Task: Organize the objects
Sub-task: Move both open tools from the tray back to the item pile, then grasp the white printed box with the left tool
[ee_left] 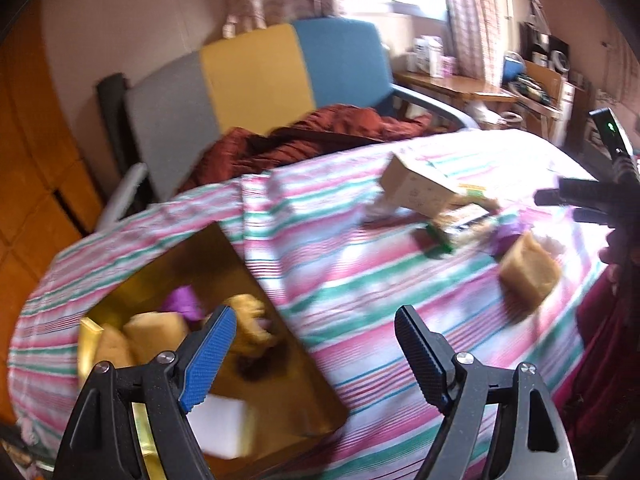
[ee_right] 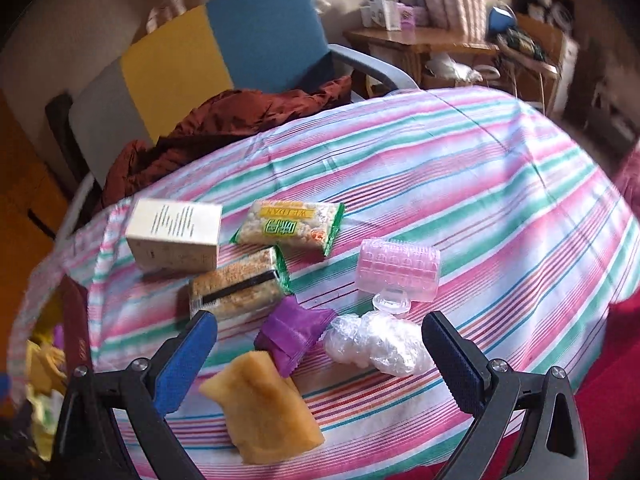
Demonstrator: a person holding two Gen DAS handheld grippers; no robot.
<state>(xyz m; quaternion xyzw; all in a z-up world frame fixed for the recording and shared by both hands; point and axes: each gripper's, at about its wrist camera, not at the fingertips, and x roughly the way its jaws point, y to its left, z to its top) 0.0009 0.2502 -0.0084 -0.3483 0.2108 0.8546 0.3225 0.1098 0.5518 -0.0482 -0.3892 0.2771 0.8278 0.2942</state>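
Both tongs stand released, holding nothing; the right gripper (ee_right: 319, 354) hangs spread over the near cluster on the striped cloth (ee_right: 460, 168), with the tan pouch (ee_right: 262, 404) lying just below and between its fingers, the purple sachet (ee_right: 294, 330) touching that pouch's upper end, and the crumpled clear wrap (ee_right: 376, 342) just beside the right finger; the left gripper (ee_left: 315, 356) hovers wide apart at the edge of the gold box (ee_left: 280, 392), its blue-padded finger (ee_left: 210, 358) over the box's inside.

Outward from there, the box already holds tan pieces (ee_left: 154, 330), something purple (ee_left: 182, 300) and a white block (ee_left: 218, 424), so the sorting looks partly done — several items are in, several are not; on the cloth remain two green-edged snack packs (ee_right: 290, 228), one lying against the other, a cream carton (ee_right: 176, 238) just beside them, and a pink ribbed plastic piece (ee_right: 400, 270) with a clear knob beneath it. Beyond the table sit a grey, yellow and blue chair (ee_right: 224, 52) and a rust-coloured quilt (ee_right: 224, 120).

My reading is that the step in hand is the next pick — most likely the tan pouch, as it sits nearest the right tongs; the move calls for lowering over it, squaring the fingers across its narrow width and clear of the purple sachet, and closing gently, since it looks soft; then carrying it across to the box on the left.
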